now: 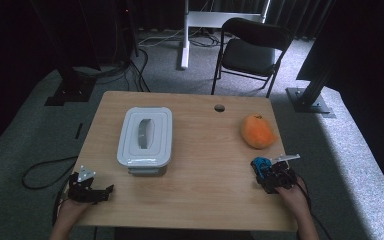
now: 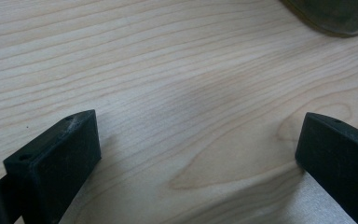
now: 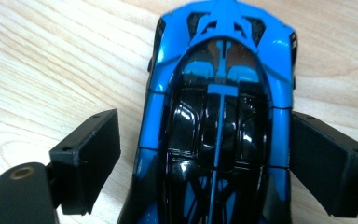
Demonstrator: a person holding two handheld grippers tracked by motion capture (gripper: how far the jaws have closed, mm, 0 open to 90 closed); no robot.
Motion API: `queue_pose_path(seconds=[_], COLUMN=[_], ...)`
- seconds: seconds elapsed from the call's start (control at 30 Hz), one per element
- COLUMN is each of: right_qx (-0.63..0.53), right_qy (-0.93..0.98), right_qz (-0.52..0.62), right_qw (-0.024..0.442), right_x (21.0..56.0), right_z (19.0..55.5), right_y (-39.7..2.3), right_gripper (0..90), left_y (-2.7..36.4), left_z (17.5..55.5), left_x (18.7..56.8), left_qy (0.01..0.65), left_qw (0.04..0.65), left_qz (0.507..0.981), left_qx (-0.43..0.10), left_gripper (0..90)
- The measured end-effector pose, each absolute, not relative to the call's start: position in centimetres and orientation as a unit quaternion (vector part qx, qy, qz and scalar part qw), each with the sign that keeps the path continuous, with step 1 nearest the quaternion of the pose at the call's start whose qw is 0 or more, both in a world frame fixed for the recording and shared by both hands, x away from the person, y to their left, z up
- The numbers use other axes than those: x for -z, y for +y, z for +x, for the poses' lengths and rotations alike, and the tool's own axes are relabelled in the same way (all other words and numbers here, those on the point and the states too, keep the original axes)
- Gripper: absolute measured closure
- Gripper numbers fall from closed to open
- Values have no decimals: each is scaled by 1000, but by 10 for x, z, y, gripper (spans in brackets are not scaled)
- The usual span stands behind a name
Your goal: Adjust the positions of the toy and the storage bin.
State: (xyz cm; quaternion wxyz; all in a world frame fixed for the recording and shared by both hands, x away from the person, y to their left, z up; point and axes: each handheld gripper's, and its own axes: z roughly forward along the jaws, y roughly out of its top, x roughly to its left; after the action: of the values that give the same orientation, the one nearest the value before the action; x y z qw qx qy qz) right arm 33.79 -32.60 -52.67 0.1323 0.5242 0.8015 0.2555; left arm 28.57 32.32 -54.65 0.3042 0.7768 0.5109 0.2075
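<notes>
Worktop (image 1: 200, 165) of pale wood carries everything here, and the grey lidded box (image 1: 145, 136) serves as the landmark; down and to the left of the box, at the near left corner, the left gripper (image 1: 102, 192) rests low, its fingers (image 2: 58, 161) spread wide over bare wood with nothing between them; a dark corner of the box edges into the top right of the left gripper view. To the right of the box, well apart from it, lies an orange plush toy (image 1: 256, 131) near the far right edge; nearer the person than the toy, and farther right of the box again, the right gripper (image 1: 258, 167) sits around a blue toy car (image 3: 219, 116). In the right gripper view the car stands on its wheels on the worktop, lengthwise between the fingers (image 3: 86, 158); these are spread on either side, a sliver of wood showing at the left one, the right one close to the bodywork, so the car looks unpinched.

Risk, as I judge it, lies in that loose straddle; the car rolls freely, so a nudge from either finger could send it forward toward the plush toy or off the right edge. Closing off-centre on the glossy, tapered body could squirt it out of the grip; lifting before the fingers bite would leave it behind.
</notes>
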Motion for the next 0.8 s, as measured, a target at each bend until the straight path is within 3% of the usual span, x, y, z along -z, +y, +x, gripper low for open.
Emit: queue_pose_path(seconds=[0.17, 0.53, 0.8], right_qx=[-277, -317, -332], right_qy=[778, 754, 768], right_qz=[536, 532, 501], right_qw=[175, 220, 222], right_x=[512, 485, 477], right_z=[336, 337, 349], right_y=[-332, -316, -280], right_gripper=[128, 132, 132], left_y=[324, 335, 334], left_z=[285, 294, 313], left_x=[545, 531, 529], left_qy=[511, 516, 518], left_qw=[307, 334, 331], left_qz=[777, 754, 751], left_qx=[-200, -232, -242], left_gripper=[3, 3, 3])
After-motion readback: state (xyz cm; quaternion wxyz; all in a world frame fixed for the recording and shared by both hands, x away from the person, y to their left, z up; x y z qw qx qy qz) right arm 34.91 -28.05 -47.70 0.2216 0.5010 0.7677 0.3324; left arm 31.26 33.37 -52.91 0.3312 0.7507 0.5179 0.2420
